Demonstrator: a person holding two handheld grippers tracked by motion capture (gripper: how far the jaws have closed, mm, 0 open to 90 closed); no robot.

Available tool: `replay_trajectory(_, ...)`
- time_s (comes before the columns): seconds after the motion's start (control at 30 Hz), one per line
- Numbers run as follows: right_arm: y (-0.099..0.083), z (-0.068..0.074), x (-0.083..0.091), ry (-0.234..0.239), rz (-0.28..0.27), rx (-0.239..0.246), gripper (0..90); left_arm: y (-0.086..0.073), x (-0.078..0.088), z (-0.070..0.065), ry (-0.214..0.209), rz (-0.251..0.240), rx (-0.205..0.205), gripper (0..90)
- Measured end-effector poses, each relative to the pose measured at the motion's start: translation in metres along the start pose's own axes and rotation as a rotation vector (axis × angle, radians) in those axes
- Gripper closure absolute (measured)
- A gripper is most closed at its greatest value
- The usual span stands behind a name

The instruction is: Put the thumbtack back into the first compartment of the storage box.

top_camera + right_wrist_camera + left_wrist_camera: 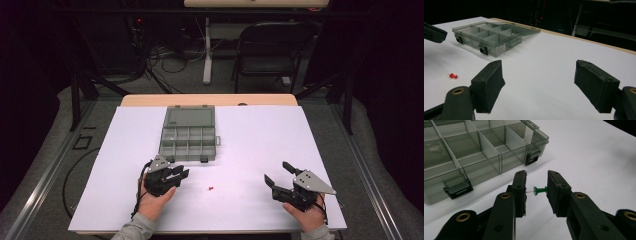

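Just beside the organizer box point(486, 152), left tool point(536, 191) clamps green pushpin point(539, 190).

Dark room, folding chair point(270, 50), floor cables point(160, 60)

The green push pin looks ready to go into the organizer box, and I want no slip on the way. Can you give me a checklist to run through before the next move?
1. Green push pin held between the left tool's pads, head against one, tip against the other: ok.
2. Pin clear of the white table: ok.
3. Organizer box lid open, compartments reachable: ok.
4. Nearest compartments free of other items: cannot tell, the walls are tinted.
5. Right tool open and apart from the box: ok.
6. Red push pin lying loose on the table, out of the left tool's path to the box: ok.
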State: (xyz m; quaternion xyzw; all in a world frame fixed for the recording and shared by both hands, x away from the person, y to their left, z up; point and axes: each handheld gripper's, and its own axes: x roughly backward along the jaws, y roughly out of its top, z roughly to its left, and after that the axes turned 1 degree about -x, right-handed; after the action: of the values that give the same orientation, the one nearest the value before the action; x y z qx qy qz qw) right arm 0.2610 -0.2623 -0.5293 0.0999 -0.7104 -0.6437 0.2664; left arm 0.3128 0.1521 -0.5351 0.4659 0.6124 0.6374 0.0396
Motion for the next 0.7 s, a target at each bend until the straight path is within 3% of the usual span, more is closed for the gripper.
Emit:
replay_trajectory(0.37, 0.000, 0.000, 0.000, -0.001, 0.001, -0.001, 22.3, 0.001, 0.003, 0.004, 0.008, 0.000, 0.010, 69.0)
replay_trajectory(0.7, -0.001, 0.002, -0.002, -0.003, 0.004, 0.000, 22.3, 0.019, 0.011, 0.023, 0.017, -0.034, 0.048, 69.0)
